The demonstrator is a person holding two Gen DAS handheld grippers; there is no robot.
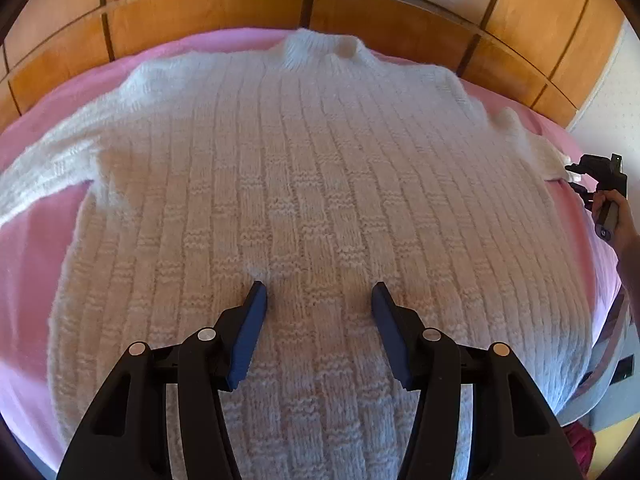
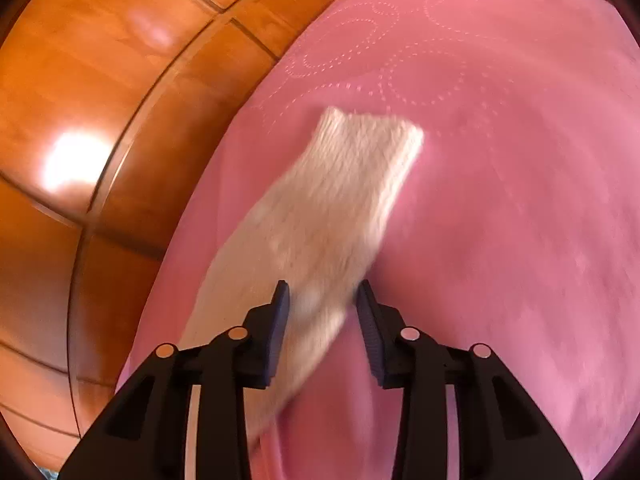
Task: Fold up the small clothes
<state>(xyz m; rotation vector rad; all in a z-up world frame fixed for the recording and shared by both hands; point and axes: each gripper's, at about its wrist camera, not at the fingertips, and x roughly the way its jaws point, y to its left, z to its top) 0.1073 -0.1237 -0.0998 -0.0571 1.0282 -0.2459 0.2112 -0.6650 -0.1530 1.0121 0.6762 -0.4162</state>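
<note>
Sweater flat on pink bed; left tool wide above; right tool straddles sleeve, ungripped.

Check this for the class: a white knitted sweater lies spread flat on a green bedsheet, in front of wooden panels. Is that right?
Not quite. The bedsheet is pink, not green, as the left wrist view shows. The rest holds: the white knitted sweater lies spread flat on it, in front of wooden panels.

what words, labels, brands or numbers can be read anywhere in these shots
None: no readable text in either view.
White knitted sweater: no tag or label showing.
Pink bedspread: only dotted stitched loops, no letters.
Right gripper handle: a small round mark, too small to read.
</note>
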